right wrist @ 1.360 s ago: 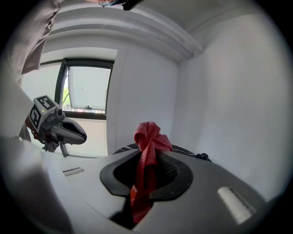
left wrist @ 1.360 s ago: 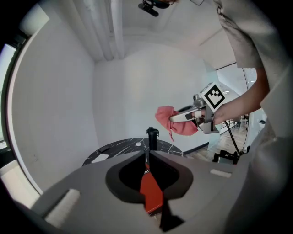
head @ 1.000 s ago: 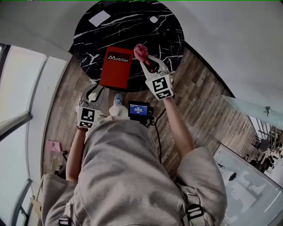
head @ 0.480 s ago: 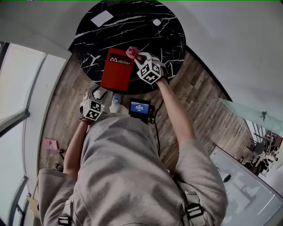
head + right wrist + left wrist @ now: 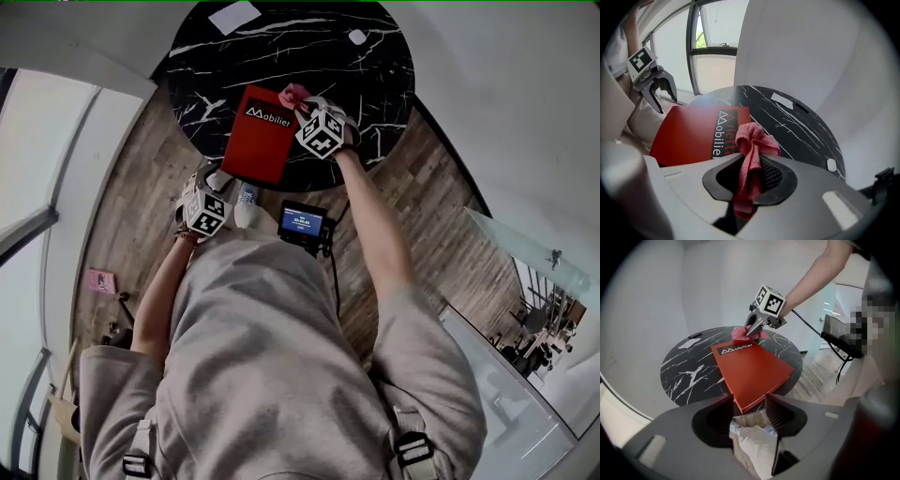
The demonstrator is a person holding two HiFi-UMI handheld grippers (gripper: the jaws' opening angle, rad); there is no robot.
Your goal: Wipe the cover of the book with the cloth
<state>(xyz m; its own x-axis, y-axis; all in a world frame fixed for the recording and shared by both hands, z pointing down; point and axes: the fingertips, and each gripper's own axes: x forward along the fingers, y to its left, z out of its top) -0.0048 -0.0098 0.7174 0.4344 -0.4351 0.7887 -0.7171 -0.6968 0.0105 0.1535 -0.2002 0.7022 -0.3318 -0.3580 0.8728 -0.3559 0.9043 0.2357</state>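
Left gripper (image 5: 217,172): it hangs off the near edge of the round black white-veined marble tabletop (image 5: 375,84), at the overhanging near corner of the book. Its jaws have just been opening and now stand wide apart. The book's corner lies at their tips, but the pads press on nothing. Judged purpose: to steady the book against sliding during the wipe.

Flat red hardcover book (image 5: 262,136): it lies cover up at the near edge of the tabletop, its near end projecting past the rim. This leaves the cover exposed and the corner reachable.

Right gripper (image 5: 300,101): the jaws are clamped on a bunched pink woven cloth (image 5: 752,140). A wad protrudes past the tips over the far end of the cover, at the title; contact cannot be confirmed. Wiping is judged not yet under way.

Lettering: white "Mobilier" with a triangular mark; a smaller line beside it reads roughly "Arletta", uncertain. A white paper slip (image 5: 234,16) sits at the far edge; no print is legible.
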